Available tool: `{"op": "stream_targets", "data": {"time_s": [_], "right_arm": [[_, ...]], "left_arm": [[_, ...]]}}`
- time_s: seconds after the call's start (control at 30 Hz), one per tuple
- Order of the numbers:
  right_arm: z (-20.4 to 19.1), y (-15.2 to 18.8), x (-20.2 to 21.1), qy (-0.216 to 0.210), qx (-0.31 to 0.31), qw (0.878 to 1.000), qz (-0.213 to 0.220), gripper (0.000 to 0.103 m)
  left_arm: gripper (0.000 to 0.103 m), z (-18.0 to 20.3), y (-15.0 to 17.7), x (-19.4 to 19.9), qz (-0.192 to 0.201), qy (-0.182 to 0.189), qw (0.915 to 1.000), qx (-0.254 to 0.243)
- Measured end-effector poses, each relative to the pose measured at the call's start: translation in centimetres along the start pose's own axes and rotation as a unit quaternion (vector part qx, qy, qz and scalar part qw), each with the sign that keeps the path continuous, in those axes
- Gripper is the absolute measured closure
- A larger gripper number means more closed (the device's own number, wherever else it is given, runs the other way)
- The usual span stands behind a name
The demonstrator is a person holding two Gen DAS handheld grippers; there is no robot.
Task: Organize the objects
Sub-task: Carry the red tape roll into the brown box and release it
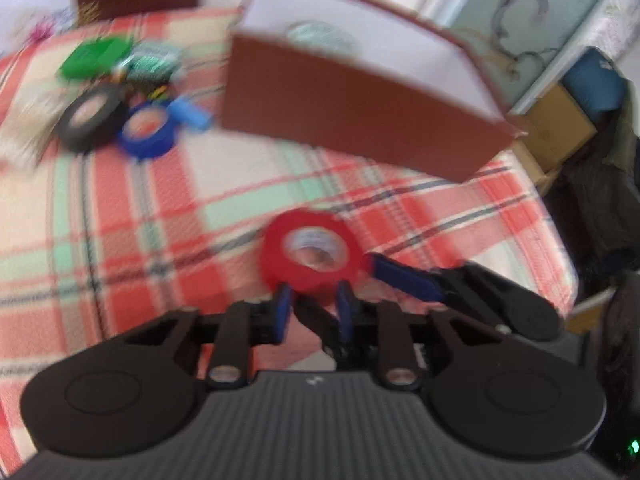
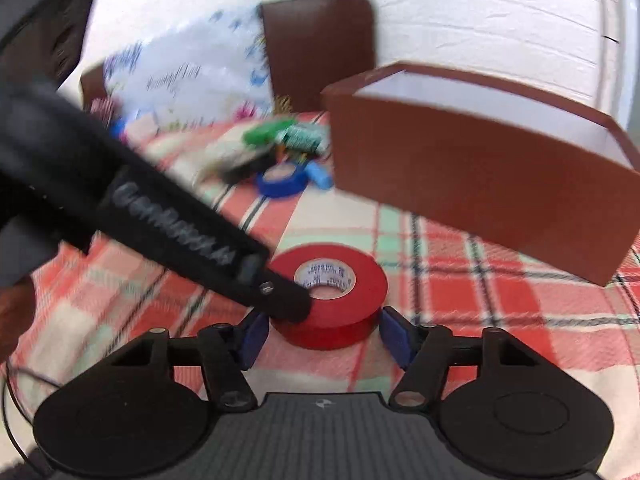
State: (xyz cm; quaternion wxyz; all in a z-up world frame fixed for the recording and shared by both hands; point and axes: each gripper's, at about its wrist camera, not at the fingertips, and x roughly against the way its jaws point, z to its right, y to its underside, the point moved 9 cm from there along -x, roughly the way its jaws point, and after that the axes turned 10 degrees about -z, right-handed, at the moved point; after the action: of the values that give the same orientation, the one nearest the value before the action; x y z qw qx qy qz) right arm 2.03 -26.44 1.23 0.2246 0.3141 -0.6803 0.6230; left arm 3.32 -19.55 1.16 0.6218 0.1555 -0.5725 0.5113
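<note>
A red tape roll (image 1: 310, 254) lies flat on the plaid cloth, seen also in the right wrist view (image 2: 340, 300). My left gripper (image 1: 314, 314) sits just behind it, its blue pads close together with a narrow gap and nothing between them. My right gripper (image 2: 324, 332) is open, its blue pads either side of the roll's near edge; its fingers (image 1: 404, 278) reach in from the right in the left wrist view. The left gripper's arm (image 2: 172, 236) crosses over the roll's left side. A brown open box (image 1: 360, 92) with a white inside stands behind.
A black tape roll (image 1: 90, 114), a blue tape roll (image 1: 148, 132), a green object (image 1: 94, 56) and small items lie at the far left. A brown chair back (image 2: 320, 48) stands beyond the table. Cardboard boxes (image 1: 560, 124) sit off the right edge.
</note>
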Motion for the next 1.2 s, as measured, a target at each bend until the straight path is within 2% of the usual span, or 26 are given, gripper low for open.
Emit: {"op": "stream_targets", "data": {"time_s": [0.03, 0.1, 0.17, 0.23, 0.3, 0.33, 0.47, 0.57, 0.63, 0.67, 0.7, 0.73, 0.83, 0.93, 1.03, 1.1, 1.2], "right_arm": [[0.2, -0.7, 0.8, -0.006, -0.001, 1.000, 0.017, 0.071], [0.9, -2.1, 1.8, 0.022, 0.008, 0.999, 0.042, 0.066], [1.5, -2.9, 1.9, 0.019, 0.012, 0.999, 0.047, 0.060], [2.2, -2.7, 1.3, 0.007, 0.003, 0.999, 0.039, 0.033], [2.6, -1.7, 0.7, 0.000, 0.004, 1.000, 0.030, 0.023], [2.7, -1.0, 0.3, -0.006, 0.005, 1.000, 0.022, 0.020], [1.9, 0.9, -1.3, -0.025, 0.010, 1.000, -0.012, 0.019], [1.0, 1.1, -2.3, -0.024, 0.031, 0.999, -0.029, 0.019], [0.6, 1.1, -3.5, -0.016, 0.046, 0.998, -0.046, 0.018], [0.4, 1.0, -3.9, -0.011, 0.054, 0.998, -0.045, 0.020], [-0.1, 0.8, -4.3, -0.010, 0.061, 0.997, -0.041, 0.033], [-0.1, 0.5, -4.2, -0.005, 0.063, 0.997, -0.037, 0.033], [0.4, -1.0, -1.9, 0.009, 0.059, 0.998, 0.015, 0.033], [1.8, -4.2, 2.2, 0.042, 0.057, 0.992, 0.100, 0.033], [4.4, -7.7, 4.8, 0.084, 0.047, 0.982, 0.160, 0.033], [6.7, -9.3, 4.7, 0.105, 0.036, 0.979, 0.168, 0.033], [10.3, -10.4, 2.6, 0.122, 0.009, 0.981, 0.151, 0.033]], "left_arm": [[0.080, 1.1, -0.8, 0.8, 0.011, 0.002, 0.9999, -0.013], [0.082, 3.0, -2.6, 2.0, 0.030, 0.017, 0.9990, -0.027], [0.081, 4.2, -4.2, 2.8, 0.040, 0.022, 0.9984, -0.032], [0.079, 4.2, -5.2, 3.3, 0.053, -0.004, 0.9977, -0.043], [0.075, 2.7, -5.4, 3.1, 0.055, -0.037, 0.9968, -0.044], [0.069, 1.5, -5.1, 2.6, 0.045, -0.046, 0.9973, -0.035], [0.068, -2.7, -2.7, -0.7, -0.028, -0.043, 0.9987, 0.007], [0.067, -3.7, -1.0, -3.3, -0.062, -0.044, 0.9971, 0.008], [0.065, -3.7, -0.9, -3.9, -0.047, -0.023, 0.9984, 0.020], [0.068, -3.7, -1.0, -4.1, -0.051, -0.016, 0.9983, 0.022], [0.069, -3.8, -1.2, -4.1, -0.054, -0.017, 0.9980, 0.029], [0.071, -3.6, -1.4, -3.8, -0.054, -0.024, 0.9978, 0.031], [0.074, -1.2, -3.3, -1.0, -0.016, -0.047, 0.9986, -0.018], [0.074, 2.2, -6.3, 3.2, 0.050, -0.041, 0.9958, -0.066], [0.074, 5.4, -10.4, 5.6, 0.103, -0.021, 0.9902, -0.091], [0.074, 6.8, -12.8, 5.3, 0.120, -0.012, 0.9876, -0.101], [0.074, 7.8, -15.3, 2.8, 0.125, -0.001, 0.9860, -0.110]]}}
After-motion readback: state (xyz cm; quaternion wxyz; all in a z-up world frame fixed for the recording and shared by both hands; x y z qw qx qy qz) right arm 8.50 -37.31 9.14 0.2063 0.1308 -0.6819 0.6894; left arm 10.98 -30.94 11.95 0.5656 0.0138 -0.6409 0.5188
